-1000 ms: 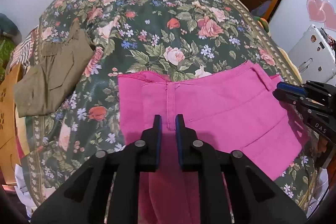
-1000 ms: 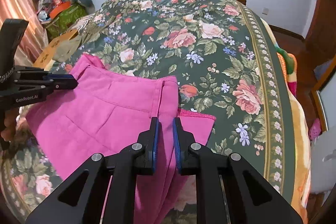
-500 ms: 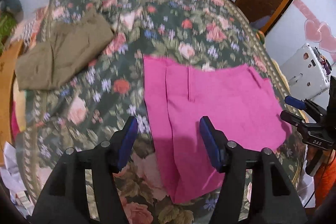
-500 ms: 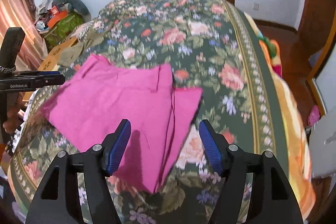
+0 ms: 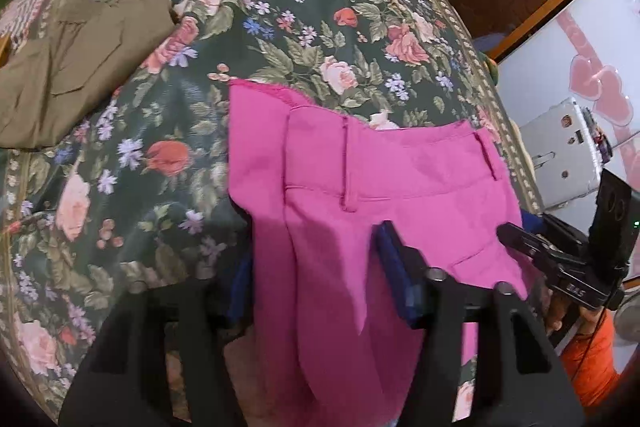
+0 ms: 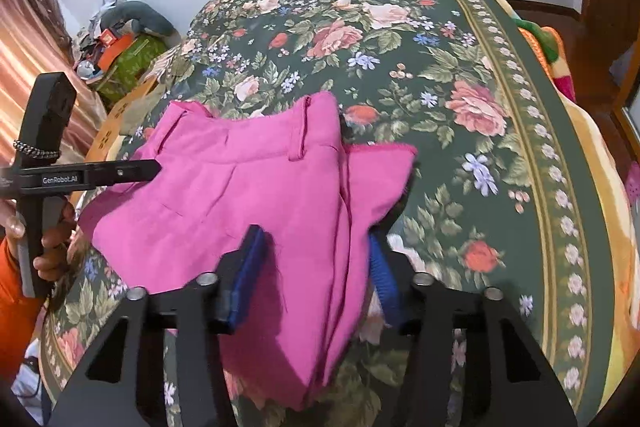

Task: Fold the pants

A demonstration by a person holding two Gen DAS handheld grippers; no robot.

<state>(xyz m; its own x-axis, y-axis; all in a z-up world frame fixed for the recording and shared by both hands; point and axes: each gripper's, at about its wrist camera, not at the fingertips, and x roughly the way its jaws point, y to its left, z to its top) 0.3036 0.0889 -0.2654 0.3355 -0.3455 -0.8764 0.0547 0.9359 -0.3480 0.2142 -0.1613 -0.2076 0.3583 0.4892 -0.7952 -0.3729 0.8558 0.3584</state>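
Both the left gripper and right gripper straddle the pink pants wide-jawed at the bedspread's near edge; pinch every layer evenly.

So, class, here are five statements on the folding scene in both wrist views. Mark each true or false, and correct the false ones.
1. The pink pants lie on a floral bedspread. True.
2. The left gripper is shut tight. False: its fingers stand apart, with pink cloth between them.
3. An olive-brown garment lies apart from the pink pants. True.
4. The bedspread is plain white. False: it is dark green with roses.
5. The right gripper is open, with the pants' edge between its fingers. True.
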